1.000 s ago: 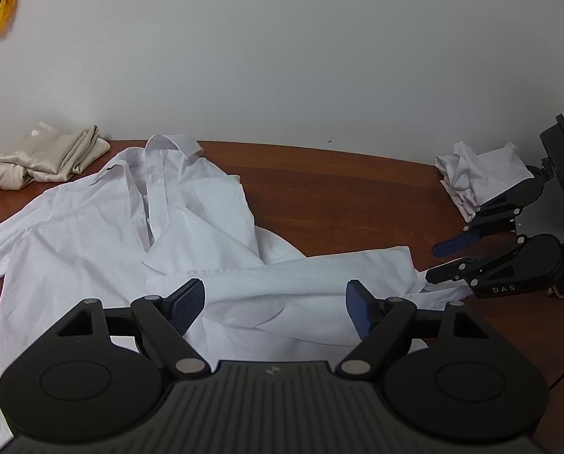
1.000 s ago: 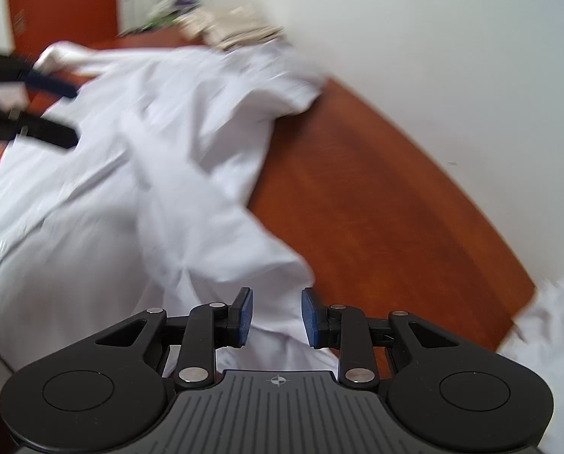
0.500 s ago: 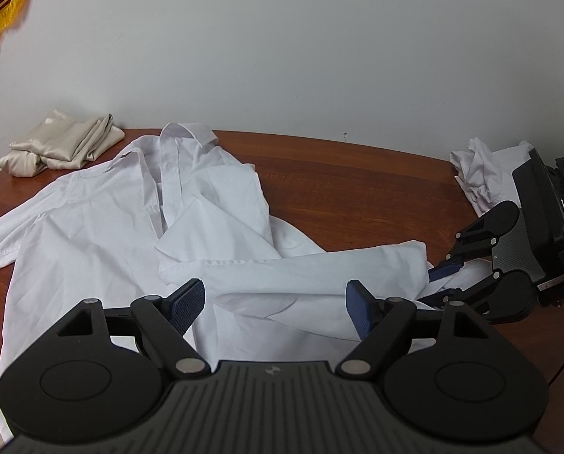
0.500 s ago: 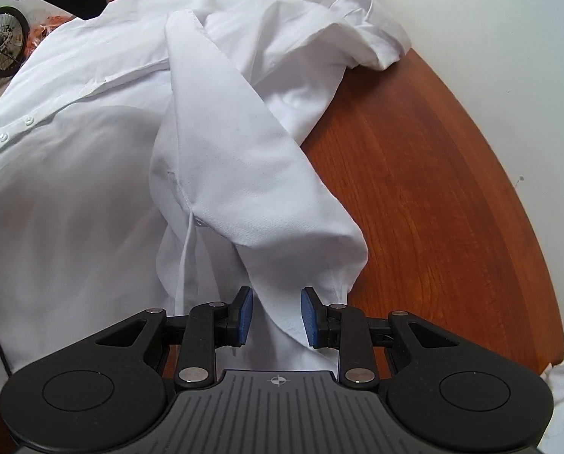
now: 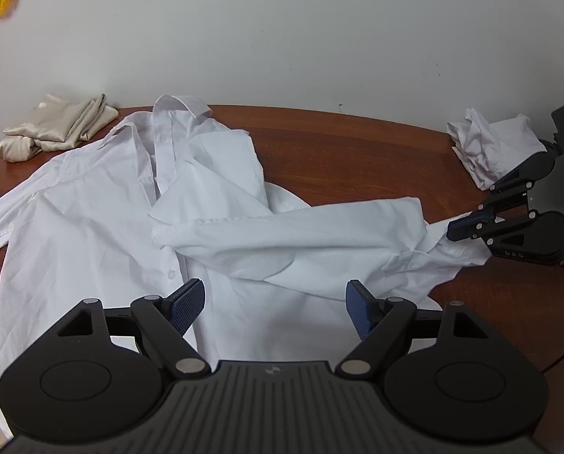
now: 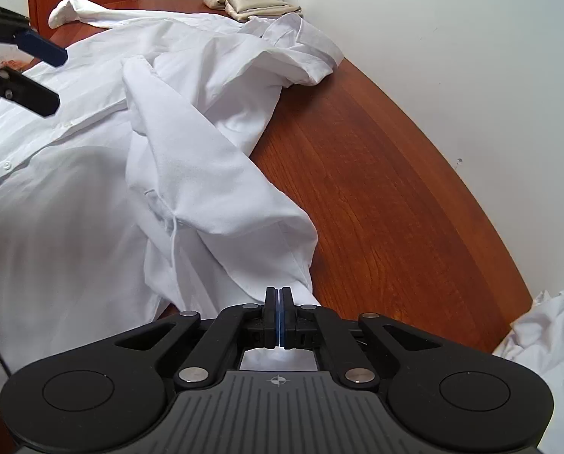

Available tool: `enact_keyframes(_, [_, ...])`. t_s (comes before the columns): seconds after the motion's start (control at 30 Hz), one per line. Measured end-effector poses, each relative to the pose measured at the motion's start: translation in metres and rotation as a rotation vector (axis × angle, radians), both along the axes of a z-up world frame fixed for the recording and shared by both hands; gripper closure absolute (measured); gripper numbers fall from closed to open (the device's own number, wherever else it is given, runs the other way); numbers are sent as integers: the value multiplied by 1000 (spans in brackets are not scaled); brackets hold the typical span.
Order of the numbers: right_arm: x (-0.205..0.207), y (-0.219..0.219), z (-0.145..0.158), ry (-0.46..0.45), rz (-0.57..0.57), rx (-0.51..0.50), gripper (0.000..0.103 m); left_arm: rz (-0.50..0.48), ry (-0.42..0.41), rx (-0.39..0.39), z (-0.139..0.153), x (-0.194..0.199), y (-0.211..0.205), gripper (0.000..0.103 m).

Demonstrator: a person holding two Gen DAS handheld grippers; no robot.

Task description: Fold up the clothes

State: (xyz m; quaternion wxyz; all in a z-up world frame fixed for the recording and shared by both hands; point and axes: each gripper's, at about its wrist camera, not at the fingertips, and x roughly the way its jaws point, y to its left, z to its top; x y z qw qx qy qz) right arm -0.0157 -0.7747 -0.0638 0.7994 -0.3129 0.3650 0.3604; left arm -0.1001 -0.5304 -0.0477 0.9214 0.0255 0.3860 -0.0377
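- Across the reddish-brown tabletop [image 5: 357,143], seen from the left wrist camera, a white shirt [image 5: 92,204] lies spread with its collar toward the wall and its button placket running down the middle.
- One sleeve [image 5: 289,227] is folded across the shirt's body, reaching to the right.
- The left gripper [image 5: 276,302] hovers over the lower part of the shirt, its jaws wide apart with nothing between them.
- At the right edge, the right gripper [image 5: 457,229] has its jaws together on the cuff end of that sleeve.
- A folded beige cloth [image 5: 55,128] sits at the far left by the wall, and a crumpled white cloth [image 5: 490,147] sits at the far right.
- From the right wrist camera, the right gripper [image 6: 278,302] shows its jaws pressed together, clamped on the sleeve [image 6: 213,174] at its cuff, with white fabric visible behind the pads.
- The sleeve runs away from the jaws over the shirt [image 6: 55,208], which covers the left part of the tabletop [image 6: 376,174].
- The left gripper [image 6: 51,75] appears at the upper left, jaws apart above the shirt.
- The beige cloth [image 6: 247,0] lies beyond the collar, and the crumpled white cloth [image 6: 546,340] is at the lower right.
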Motion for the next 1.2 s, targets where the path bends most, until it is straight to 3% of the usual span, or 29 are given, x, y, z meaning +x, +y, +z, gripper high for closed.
enact_keyframes(0.13, [-1,3,-1,-29,44,-36,87,-8,-1,3,1,-1,-3,18])
enact_keyframes(0.2, [-1,5,-2,-45,67,-55,70,-10,-4,5,2,0,-5,18])
enact_keyframes(0.33, [1,12,-10,-107,106,-138,67,8,-9,-15,8,12,-3,18])
enact_keyframes(0.5, [-2,15,-23,-175,180,-237,67,-44,-11,51,7,42,-13,18])
enact_keyframes(0.63, [-5,21,-32,-202,234,-277,67,-63,15,57,-6,72,-17,22])
enact_keyframes(0.8, [-4,29,-38,-226,283,-298,68,-69,93,72,-30,95,-18,50])
enact_keyframes(0.97, [4,34,-41,-230,297,-301,68,-47,148,79,-48,100,-12,52])
enact_keyframes(1.03, [7,36,-41,-228,290,-291,74,-38,170,82,-56,103,-10,51])
enact_keyframes(1.1, [9,35,-40,-225,275,-273,90,-30,192,85,-63,105,-8,49])
enact_keyframes(1.2, [18,28,-29,-180,192,-184,99,-17,225,89,-74,109,-4,46])
